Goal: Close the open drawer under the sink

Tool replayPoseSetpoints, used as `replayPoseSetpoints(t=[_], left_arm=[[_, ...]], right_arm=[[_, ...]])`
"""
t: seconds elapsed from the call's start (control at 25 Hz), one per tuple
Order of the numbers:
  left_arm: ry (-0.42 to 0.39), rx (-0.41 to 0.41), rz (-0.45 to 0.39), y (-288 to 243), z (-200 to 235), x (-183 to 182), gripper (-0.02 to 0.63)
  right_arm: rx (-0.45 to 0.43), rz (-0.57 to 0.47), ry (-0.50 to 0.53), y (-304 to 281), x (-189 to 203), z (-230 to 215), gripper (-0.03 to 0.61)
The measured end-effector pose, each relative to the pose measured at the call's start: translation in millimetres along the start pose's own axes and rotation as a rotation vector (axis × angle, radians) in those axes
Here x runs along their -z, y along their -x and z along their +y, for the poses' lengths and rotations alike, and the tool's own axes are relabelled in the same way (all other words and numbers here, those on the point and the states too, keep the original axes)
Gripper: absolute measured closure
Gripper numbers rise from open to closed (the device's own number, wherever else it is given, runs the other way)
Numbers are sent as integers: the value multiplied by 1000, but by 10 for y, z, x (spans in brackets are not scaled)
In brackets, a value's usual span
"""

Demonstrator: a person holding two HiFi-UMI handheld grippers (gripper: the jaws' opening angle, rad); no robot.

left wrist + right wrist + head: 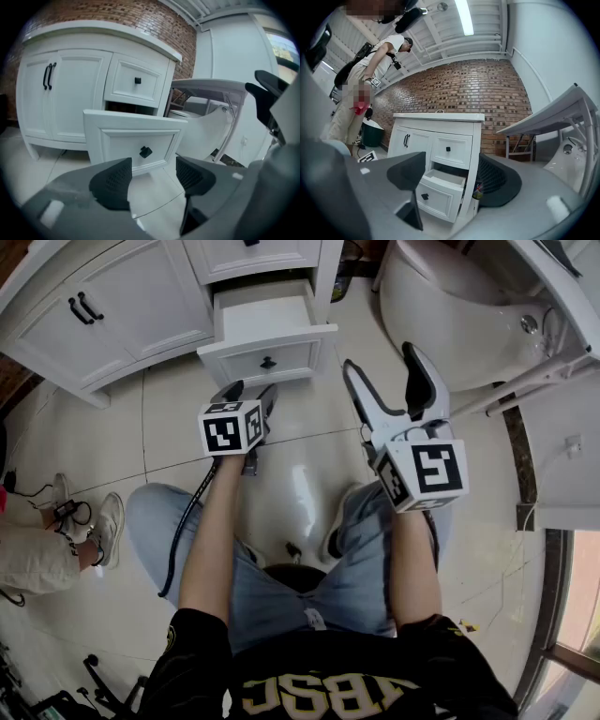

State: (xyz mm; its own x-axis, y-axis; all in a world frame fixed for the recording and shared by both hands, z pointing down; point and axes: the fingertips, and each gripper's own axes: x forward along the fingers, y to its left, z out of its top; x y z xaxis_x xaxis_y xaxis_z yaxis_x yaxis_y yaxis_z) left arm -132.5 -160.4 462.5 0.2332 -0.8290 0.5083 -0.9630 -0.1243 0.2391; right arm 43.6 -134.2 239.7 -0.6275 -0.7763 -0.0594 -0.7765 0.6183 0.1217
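The white vanity cabinet [112,306] stands at the far side, and its lower drawer [267,329] is pulled out, with a black knob [268,363] on its front. My left gripper [250,395] hovers just short of that drawer front, open and empty. In the left gripper view the drawer front [117,136] and its knob [146,152] show close ahead, just above the gap of the left gripper [152,177]. Right of the drawer, my right gripper [382,369] is spread wide open, holding nothing. The right gripper view frames the open drawer [440,190] between the jaws of the right gripper [450,176].
A white tub [450,306] sits right of the cabinet under a white folding table [562,296]. The drawer above [267,254] is closed. Another person's shoe [108,521] and a cable [183,531] lie on the tiled floor at left. A person [361,93] stands by a green bin [372,133].
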Motion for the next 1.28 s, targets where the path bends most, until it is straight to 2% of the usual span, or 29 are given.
replayPoseSetpoints(t=[0.2, 0.32, 0.48, 0.52, 0.6, 0.68, 0.76, 0.8, 1.0, 1.28], left_arm=[[157, -2, 12, -316, 103, -63, 305], [237, -9, 14, -526, 221, -81, 334], [304, -11, 24, -809, 337, -93, 331], [314, -30, 18, -846, 388, -107, 367], [331, -42, -8, -910, 464, -166, 380], [359, -5, -24, -1007, 477, -236, 385], [411, 46, -32, -1130, 474, -322, 466], [432, 51, -38, -1189, 502, -369, 466], [440, 43, -64, -1496, 731, -626, 467], [444, 5, -112, -1942, 1074, -1053, 466]], right_arm=[[-47, 10, 3, -206, 92, 25, 229], [-45, 46, 5, -284, 162, -23, 229], [-47, 61, -1, -399, 256, -111, 229], [-51, 66, -10, -429, 292, -133, 229], [-65, 64, -33, -486, 325, -161, 229], [-82, 60, -47, -539, 334, -163, 229], [-99, 58, -56, -603, 349, -143, 229], [-107, 59, -64, -639, 366, -128, 229], [-125, 96, -124, -726, 505, -125, 229], [-125, 118, -139, -857, 580, -199, 229]])
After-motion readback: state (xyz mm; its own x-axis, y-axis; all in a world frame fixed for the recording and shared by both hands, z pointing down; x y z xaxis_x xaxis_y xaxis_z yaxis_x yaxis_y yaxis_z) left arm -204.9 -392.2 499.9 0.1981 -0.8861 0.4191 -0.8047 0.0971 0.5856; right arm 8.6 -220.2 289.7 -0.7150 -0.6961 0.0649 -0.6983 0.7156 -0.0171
